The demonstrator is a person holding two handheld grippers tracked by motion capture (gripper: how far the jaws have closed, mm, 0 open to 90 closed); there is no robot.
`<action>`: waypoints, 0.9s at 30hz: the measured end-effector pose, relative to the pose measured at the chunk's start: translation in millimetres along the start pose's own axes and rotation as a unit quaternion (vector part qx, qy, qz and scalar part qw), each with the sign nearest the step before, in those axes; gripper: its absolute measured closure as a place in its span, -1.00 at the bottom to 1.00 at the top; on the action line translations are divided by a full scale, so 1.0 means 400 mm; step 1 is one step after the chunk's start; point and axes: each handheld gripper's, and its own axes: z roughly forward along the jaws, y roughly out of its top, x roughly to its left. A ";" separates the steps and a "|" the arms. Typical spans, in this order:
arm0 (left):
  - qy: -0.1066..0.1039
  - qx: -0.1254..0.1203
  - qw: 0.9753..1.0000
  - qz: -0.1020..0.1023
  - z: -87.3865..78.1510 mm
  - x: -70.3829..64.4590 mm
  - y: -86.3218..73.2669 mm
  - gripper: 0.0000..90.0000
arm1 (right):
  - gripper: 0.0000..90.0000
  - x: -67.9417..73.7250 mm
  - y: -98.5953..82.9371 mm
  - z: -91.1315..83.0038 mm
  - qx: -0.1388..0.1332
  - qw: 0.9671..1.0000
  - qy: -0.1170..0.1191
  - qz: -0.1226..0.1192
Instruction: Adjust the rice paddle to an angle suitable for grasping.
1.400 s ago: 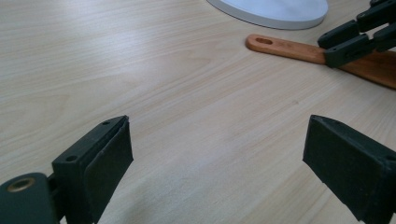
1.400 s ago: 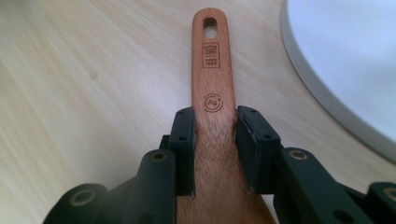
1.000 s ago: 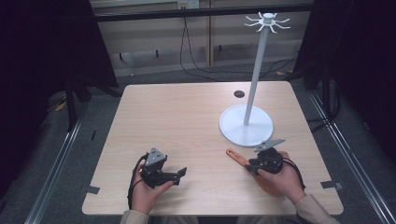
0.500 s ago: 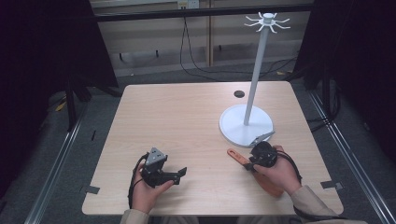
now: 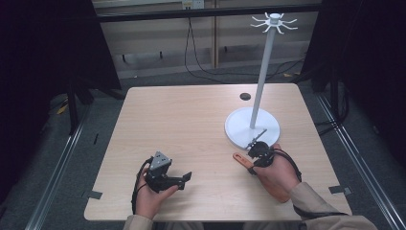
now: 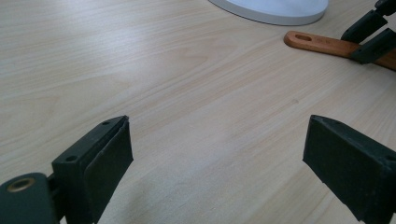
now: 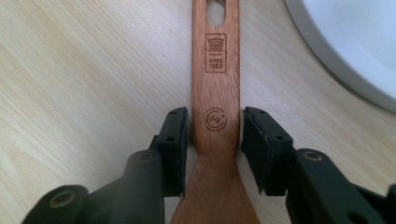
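Counter (image 5: 191, 124): pale wood-grain laminate, smooth, faint sheen. Spatula (image 7: 215, 84): reddish-brown wood, smooth satin finish, marks burned into the handle. Stand (image 5: 252, 125): white, smooth, semi-matt base and pole, looks like painted metal or plastic. Right hand-held gripper (image 7: 214, 137): black matt plastic, rubbery-looking pads.

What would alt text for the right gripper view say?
The right gripper has its fingers closed against both sides of a wooden handle lying flat on the table. A white stand base sits at upper right.
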 end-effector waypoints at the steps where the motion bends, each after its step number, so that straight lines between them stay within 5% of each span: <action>1: 0.001 0.000 1.000 0.001 0.000 0.000 0.000 -0.82 | 0.38 0.000 0.005 0.000 0.007 1.000 0.000 0.000; 6: 0.000 -0.002 1.000 0.001 -0.001 0.001 0.000 -0.82 | 0.48 0.004 0.028 0.002 0.040 0.999 -0.003 0.003; 12: -0.001 -0.001 1.000 -0.003 0.000 0.003 -0.002 -0.84 | 0.48 0.004 0.027 0.001 0.039 0.999 -0.003 0.006; 27: -0.019 0.003 1.000 -0.013 0.009 0.011 -0.006 -0.92 | 0.48 -0.011 -0.018 -0.016 -0.054 0.998 0.027 0.036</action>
